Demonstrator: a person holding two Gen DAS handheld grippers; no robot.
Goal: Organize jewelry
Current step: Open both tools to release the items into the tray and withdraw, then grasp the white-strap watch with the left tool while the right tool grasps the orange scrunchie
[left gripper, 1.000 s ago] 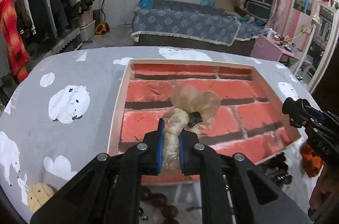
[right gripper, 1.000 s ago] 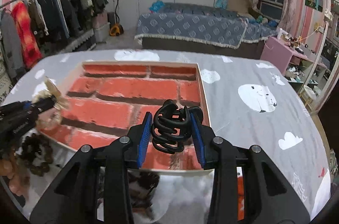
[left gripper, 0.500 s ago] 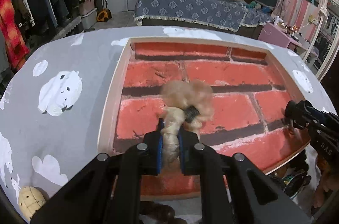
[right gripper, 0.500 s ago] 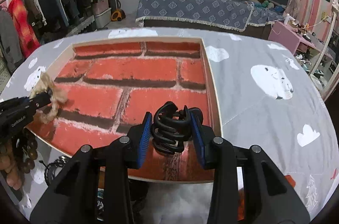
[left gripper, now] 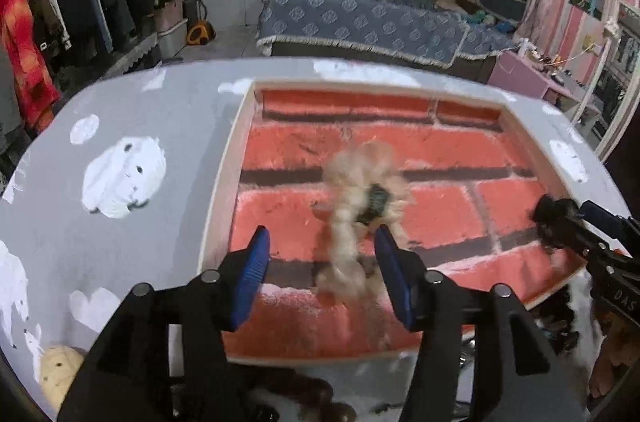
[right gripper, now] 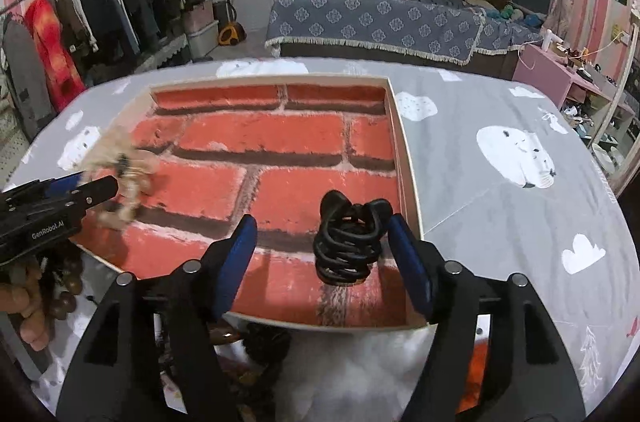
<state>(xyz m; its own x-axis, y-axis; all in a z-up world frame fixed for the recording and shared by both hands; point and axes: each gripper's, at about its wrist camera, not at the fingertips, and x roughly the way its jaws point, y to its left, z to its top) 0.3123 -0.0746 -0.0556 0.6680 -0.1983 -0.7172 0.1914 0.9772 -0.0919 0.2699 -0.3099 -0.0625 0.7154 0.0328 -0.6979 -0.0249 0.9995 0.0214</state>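
A bedroom holds a bench [left gripper: 132, 102] covered in grey cloth printed with white animals, with a bed [left gripper: 360, 18] at twelve o'clock and a clothes rail [left gripper: 80, 2] at ten o'clock. On the bench sits one shallow tray [right gripper: 404, 158] whose floor is printed as red brick. Two hair pieces are being put into it. In the left wrist view, one beige fluffy scrunchie [left gripper: 360, 206] with a dark tag lies blurred between the fingers of the left gripper [left gripper: 320, 262], its long axis running from six towards twelve o'clock, closer to the right-hand finger. Those fingers have just been opening and stand roughly half apart, neither pad pressing on it, so it looks released over the tray's left half. In the right wrist view, one black claw clip [right gripper: 348, 238] stands upright between the fingers of the right gripper [right gripper: 320, 254], nearer the finger at three o'clock, above the tray's near right corner. These fingers have also just been opening, now wide, and whether the right-hand pad touches the clip cannot be told. Each hand is nearest its own piece. Dark brown beads [right gripper: 64, 286] lie off the tray at eight o'clock; their number cannot be told.
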